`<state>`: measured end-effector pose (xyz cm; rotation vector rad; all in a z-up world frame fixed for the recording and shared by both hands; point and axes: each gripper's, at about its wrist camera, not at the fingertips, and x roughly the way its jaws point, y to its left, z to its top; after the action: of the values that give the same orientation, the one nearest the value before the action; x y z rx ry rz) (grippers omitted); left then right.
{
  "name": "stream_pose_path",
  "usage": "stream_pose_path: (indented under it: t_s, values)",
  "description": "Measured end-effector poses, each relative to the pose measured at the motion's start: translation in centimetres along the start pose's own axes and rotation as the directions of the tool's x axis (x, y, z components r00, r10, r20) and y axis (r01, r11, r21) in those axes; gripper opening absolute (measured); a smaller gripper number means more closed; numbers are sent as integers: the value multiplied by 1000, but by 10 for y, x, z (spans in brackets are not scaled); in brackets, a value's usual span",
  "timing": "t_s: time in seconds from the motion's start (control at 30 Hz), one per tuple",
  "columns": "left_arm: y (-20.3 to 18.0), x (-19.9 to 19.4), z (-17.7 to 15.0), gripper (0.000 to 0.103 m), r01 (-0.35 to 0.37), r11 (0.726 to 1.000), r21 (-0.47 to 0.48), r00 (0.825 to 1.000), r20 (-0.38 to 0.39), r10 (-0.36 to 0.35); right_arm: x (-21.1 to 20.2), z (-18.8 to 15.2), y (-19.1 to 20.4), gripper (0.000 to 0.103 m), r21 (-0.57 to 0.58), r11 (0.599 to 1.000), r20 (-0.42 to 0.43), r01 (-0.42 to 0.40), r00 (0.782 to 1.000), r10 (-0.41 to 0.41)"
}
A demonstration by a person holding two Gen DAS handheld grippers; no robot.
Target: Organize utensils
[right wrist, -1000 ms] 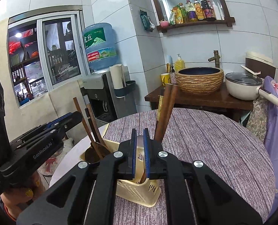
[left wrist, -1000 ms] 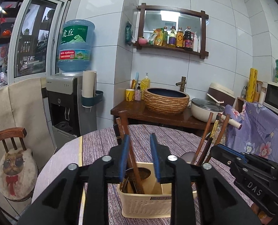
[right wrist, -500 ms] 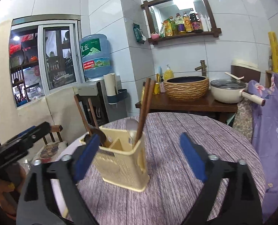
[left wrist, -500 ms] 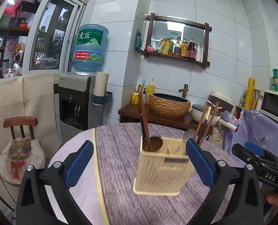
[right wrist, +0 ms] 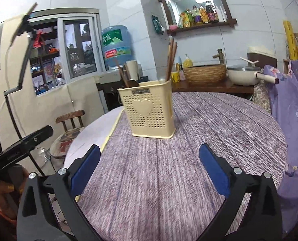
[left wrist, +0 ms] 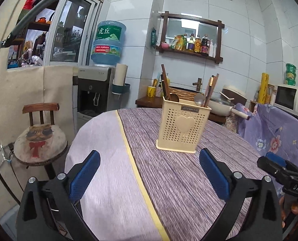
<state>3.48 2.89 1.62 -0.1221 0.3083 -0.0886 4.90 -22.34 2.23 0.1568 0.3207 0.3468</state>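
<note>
Both the left gripper (left wrist: pixel 150 173) and right gripper (right wrist: pixel 150 168) are standing released, jaws spread wide, facing the utensil holder (left wrist: pixel 182 127) sitting upright on the bench (left wrist: pixel 169 180).

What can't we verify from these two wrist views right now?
- Lower ends of the utensils and how the caddy is divided inside: hidden by its walls, both views.
- Metal spoon: shows in the left view only; hidden in the right view.
- Caddy label text: too small.
- Near table edge: blocked by the gripper bodies.
- Hands: mostly cut off by the frame edges.
</note>
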Motion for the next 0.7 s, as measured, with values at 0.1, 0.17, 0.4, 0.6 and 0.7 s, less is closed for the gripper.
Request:
stream_pose_path:
  t_s: [0.1, 0.17, 0.4, 0.6, 0.7]
  values:
    - [-1, -12, -6, 98, -5, 1000, 29, 1000, -4, 5, -23, -3, 6, 97, -11, 1000, 34, -25, 999, 25]
    - [-2, -20, -9, 98, -16, 999, 48, 1000, -4, 16, -35, -5, 8, 97, -9, 999, 53, -37, 998, 37]
    - [-11, -40, -13, 98, 5, 999, 54, 1000, 22, -6, -60, -7, 10, 97, -8, 999, 100, -40, 994, 40]
    - [-16, -40, -19, 98, 26, 998, 57, 1000, 0, -26, -67, -10, 16, 97, -40, 999, 106, -27, 994, 31]
    - [-17, -42, -20, 98, 23, 998, 52, 1000, 10, -24, -67, -10, 17, 97, -52, 998, 107, -26, 994, 31]
